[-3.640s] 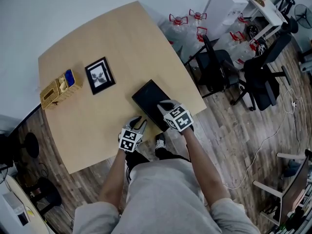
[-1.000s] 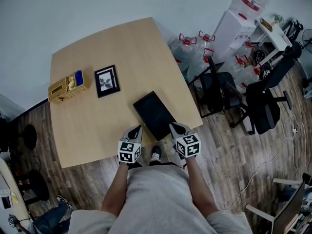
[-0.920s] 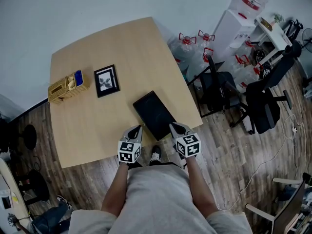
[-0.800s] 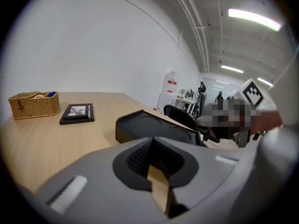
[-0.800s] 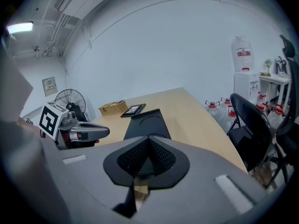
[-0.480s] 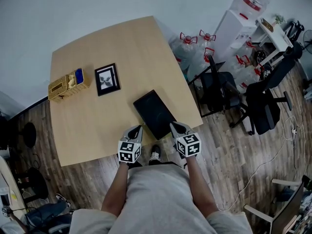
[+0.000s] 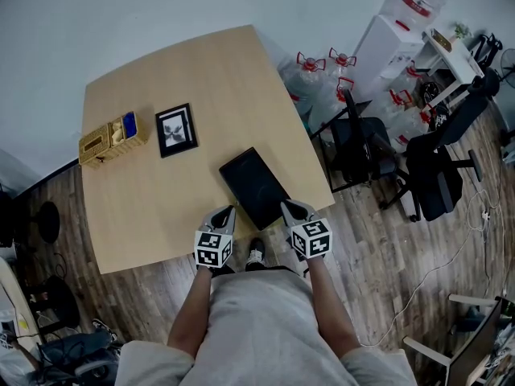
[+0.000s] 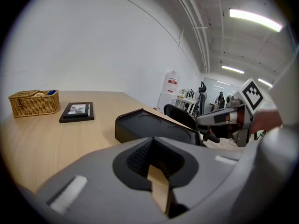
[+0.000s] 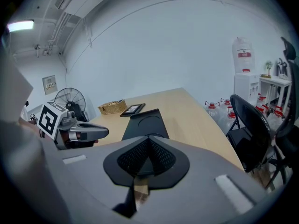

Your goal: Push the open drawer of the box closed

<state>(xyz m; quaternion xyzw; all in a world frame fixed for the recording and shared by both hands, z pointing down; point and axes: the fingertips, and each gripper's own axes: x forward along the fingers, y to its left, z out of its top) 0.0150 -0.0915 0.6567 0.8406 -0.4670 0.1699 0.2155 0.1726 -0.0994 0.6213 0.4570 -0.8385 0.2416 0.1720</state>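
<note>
Black box (image 7: 255,187) lies flat on the table (image 7: 209,79) at its near edge, between the two claws. Left claw (image 7: 225,211) sits just beside the box's near-left corner, jaws pressed together, holding nothing. Right claw (image 7: 288,207) sits just beside the near-right corner, jaws likewise together and empty. Contact with the box cannot be confirmed. Wicker basket (image 7: 111,136) and picture frame (image 7: 176,130) stand well apart, far left.

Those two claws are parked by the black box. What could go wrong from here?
The black box lies by the table's near edge; a clumsy nudge might slide it off. The left gripper and right gripper are both shut and apart from it, so nothing braces it: a push may shove the whole box toward the picture frame.
</note>
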